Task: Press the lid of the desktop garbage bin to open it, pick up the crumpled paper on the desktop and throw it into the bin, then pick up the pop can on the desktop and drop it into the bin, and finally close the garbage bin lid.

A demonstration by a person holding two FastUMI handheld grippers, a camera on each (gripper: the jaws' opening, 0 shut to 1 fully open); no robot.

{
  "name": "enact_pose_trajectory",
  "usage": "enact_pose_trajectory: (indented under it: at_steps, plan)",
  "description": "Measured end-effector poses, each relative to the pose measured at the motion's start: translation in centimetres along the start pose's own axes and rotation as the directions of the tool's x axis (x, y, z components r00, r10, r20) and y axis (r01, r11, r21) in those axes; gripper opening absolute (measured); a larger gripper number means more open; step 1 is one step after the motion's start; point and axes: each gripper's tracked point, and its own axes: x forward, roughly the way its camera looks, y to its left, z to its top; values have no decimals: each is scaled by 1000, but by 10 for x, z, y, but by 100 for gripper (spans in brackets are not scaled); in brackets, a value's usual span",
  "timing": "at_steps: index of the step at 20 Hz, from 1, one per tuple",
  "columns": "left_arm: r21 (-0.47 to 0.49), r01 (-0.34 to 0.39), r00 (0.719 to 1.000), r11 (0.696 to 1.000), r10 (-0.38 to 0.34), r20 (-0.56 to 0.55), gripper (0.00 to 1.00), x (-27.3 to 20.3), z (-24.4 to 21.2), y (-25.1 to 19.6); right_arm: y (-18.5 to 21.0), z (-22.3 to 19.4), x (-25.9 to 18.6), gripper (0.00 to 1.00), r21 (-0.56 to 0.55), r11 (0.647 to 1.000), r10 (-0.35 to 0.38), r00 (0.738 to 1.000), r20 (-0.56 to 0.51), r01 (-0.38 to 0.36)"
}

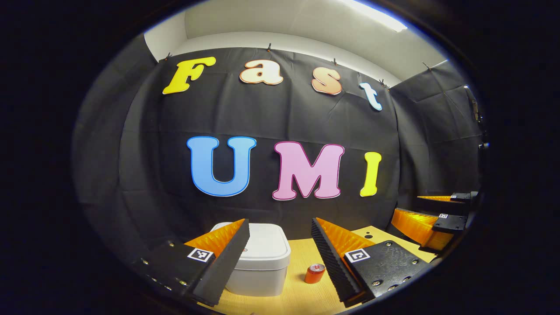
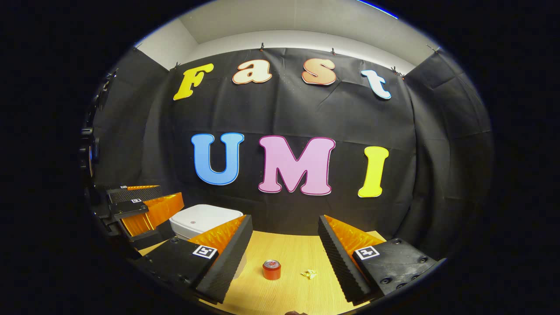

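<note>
Lid still down: opening the bin comes first.
Both your left hand-held gripper (image 1: 280, 258) and right hand-held gripper (image 2: 284, 258) are spread, holding nothing; the bin (image 1: 262, 262) sits lower centre, so press its lid (image 1: 267, 243); can (image 2: 271, 269) and paper (image 2: 309, 274) wait on the table (image 2: 288, 245).

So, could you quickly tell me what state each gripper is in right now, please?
Left gripper: open, holding nothing, above the desk near the bin.
Right gripper: open, holding nothing, facing the pop can.
</note>
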Motion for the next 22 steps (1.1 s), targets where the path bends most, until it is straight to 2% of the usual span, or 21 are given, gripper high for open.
enact_pose_trajectory:
  at_steps: [8, 9, 11, 15, 16, 19, 20, 21, 22]
  plan:
    - [-16, -1, 1000, 1000, 1, -20, 94, 14, -7, 2, -2, -14, -4, 98, -20, 1000, 0, 999, -33, -1]
    - [-18, 3, 1000, 1000, -4, -31, 94, 16, -11, 3, -4, -15, -4, 100, -20, 1000, -2, 999, -37, 2]
    - [-24, 5, 999, 1000, -6, -53, 95, 22, -17, 6, -7, -16, -4, 98, -15, 1000, -11, 999, -44, 10]
    - [20, -11, 994, 1000, 13, -105, 86, 38, -34, 21, -14, -16, -3, 98, -3, 1000, -28, 999, -43, 28]
    - [27, -14, 993, 1000, 17, -114, 78, 41, -37, 24, -15, -15, -4, 100, -2, 1000, -31, 999, -42, 31]
    - [21, -38, 988, 999, 40, -148, 69, 52, -48, 38, -20, -15, -4, 98, -8, 999, -40, 999, -35, 39]
    - [19, -51, 987, 999, 54, -154, 55, 57, -51, 44, -22, -16, -5, 98, -11, 999, -43, 998, -34, 42]
    - [18, -70, 984, 997, 72, -164, 50, 60, -54, 50, -23, -17, -4, 98, -13, 999, -46, 998, -37, 45]
    - [17, -90, 980, 996, 91, -176, 36, 64, -57, 57, -25, -19, -3, 98, -11, 999, -47, 998, -42, 47]
